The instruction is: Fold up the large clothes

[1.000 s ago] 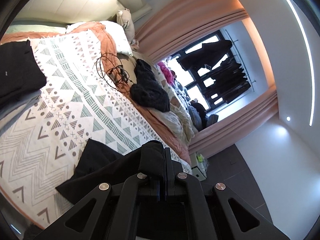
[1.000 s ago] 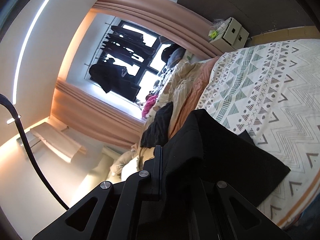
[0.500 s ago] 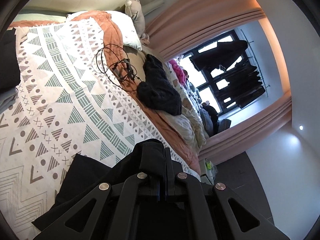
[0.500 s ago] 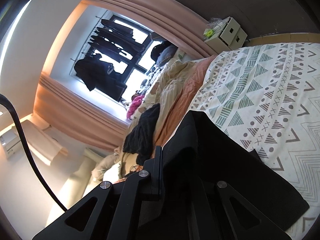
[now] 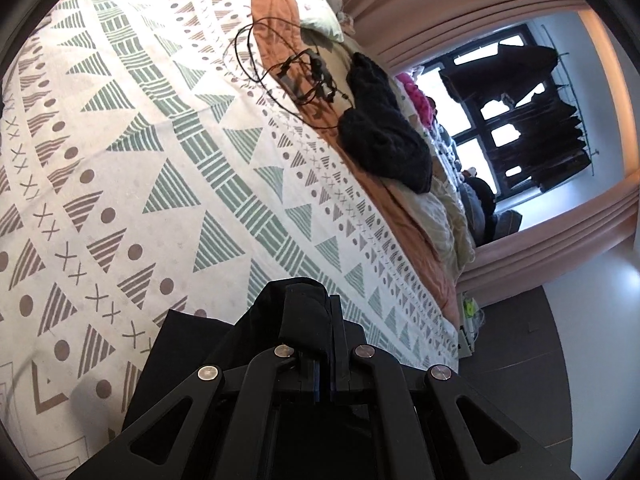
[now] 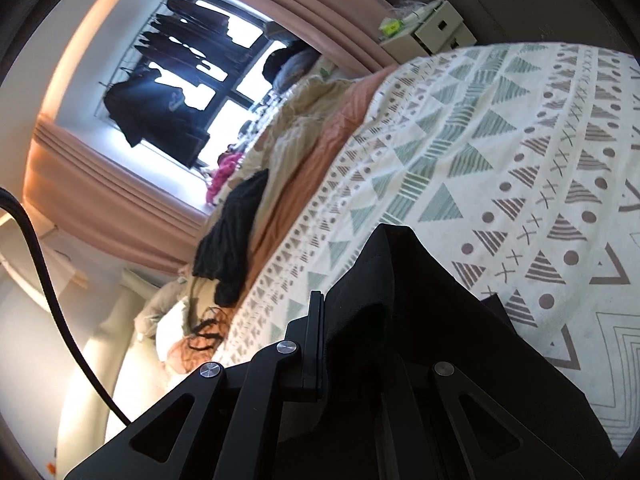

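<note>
A black garment (image 5: 188, 344) hangs from both grippers just above the patterned bedspread (image 5: 168, 168). My left gripper (image 5: 326, 312) is shut on one edge of the black garment, whose cloth bunches over the fingertips. In the right wrist view the same black garment (image 6: 420, 312) drapes over my right gripper (image 6: 324, 312), which is shut on it; the cloth hides the right finger. The garment's lower part trails toward the near edge of the bedspread (image 6: 500, 152).
A black knitted garment (image 5: 384, 128) and a tangle of black cables (image 5: 296, 68) lie on the orange blanket (image 5: 276, 12) at the bed's far side. Beyond are rumpled cream bedding (image 6: 296, 128), pink curtains, a window with hanging dark clothes (image 6: 160, 108) and a white drawer box (image 6: 436, 28).
Both grippers have carried the black garment forward over the bed and lower toward the bedspread. The folded dark clothes at the left have left the left wrist view.
</note>
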